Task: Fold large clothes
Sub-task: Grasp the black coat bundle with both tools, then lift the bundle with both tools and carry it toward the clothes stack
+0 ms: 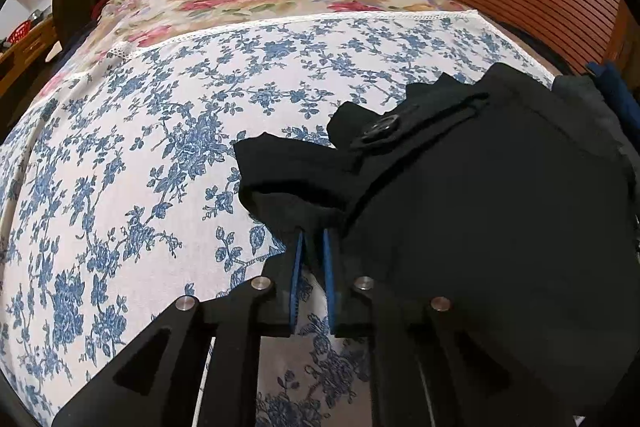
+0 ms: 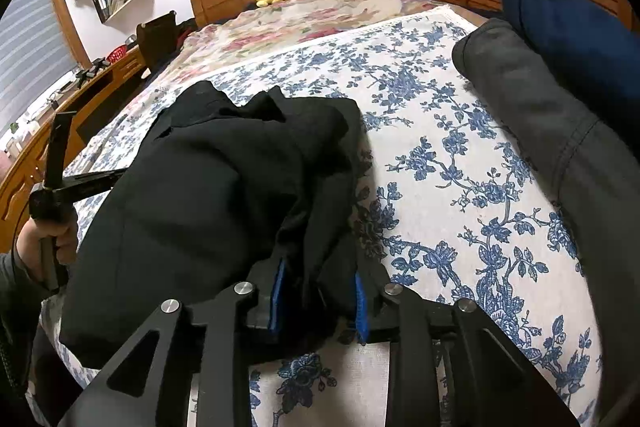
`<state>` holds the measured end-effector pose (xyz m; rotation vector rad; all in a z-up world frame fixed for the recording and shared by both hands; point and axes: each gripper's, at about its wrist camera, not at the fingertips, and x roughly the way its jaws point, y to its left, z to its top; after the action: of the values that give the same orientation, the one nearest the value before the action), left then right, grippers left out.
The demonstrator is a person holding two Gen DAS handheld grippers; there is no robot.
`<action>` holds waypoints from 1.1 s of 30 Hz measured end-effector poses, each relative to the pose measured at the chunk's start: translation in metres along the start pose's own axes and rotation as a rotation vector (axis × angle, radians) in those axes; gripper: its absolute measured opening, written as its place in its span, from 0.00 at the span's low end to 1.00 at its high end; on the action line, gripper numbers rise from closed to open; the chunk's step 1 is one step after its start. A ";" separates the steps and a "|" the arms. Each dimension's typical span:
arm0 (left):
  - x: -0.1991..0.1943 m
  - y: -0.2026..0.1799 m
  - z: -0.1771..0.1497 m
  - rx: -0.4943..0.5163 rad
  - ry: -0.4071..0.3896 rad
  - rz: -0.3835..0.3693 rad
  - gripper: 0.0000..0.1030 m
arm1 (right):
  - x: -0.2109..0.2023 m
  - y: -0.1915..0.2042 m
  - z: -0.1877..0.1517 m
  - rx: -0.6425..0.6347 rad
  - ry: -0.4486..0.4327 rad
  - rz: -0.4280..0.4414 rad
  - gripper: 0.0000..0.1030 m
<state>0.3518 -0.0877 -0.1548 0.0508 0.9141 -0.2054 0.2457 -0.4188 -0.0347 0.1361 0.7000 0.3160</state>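
- The black garment lies bunched on the blue-flowered bed sheet near the bed's foot, a large round button facing up on one folded flap; it looks like trousers or a skirt, though I cannot tell which.
- The left gripper has its blue pads nearly together, their tips hidden under a hem of the black cloth, probably to keep that edge taut (whether the pads actually press on the fabric is hidden).
- The right gripper stands partly open with a thick bunch of the same cloth between its pads; whether it grips I cannot tell.
- A grey folded garment and a navy one sit apart at the sheet's edge, seemingly a finished pile.
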 end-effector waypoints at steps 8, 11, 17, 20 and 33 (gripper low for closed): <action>-0.010 -0.003 0.000 0.033 -0.020 -0.001 0.02 | -0.002 0.005 0.002 -0.048 -0.002 0.015 0.19; -0.030 -0.005 -0.002 0.042 -0.072 0.004 0.02 | -0.006 0.005 0.005 -0.066 -0.026 0.027 0.17; -0.079 0.002 -0.020 0.004 -0.164 -0.026 0.02 | -0.023 0.009 0.006 -0.084 -0.085 0.067 0.15; -0.104 0.003 -0.038 0.006 -0.192 -0.028 0.02 | -0.028 0.016 0.002 -0.105 -0.090 0.088 0.15; -0.159 0.014 -0.088 0.010 -0.255 -0.004 0.02 | -0.035 0.050 -0.008 -0.189 -0.092 0.104 0.14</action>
<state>0.1916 -0.0380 -0.0833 0.0308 0.6591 -0.2145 0.2034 -0.3830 -0.0083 0.0073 0.5698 0.4710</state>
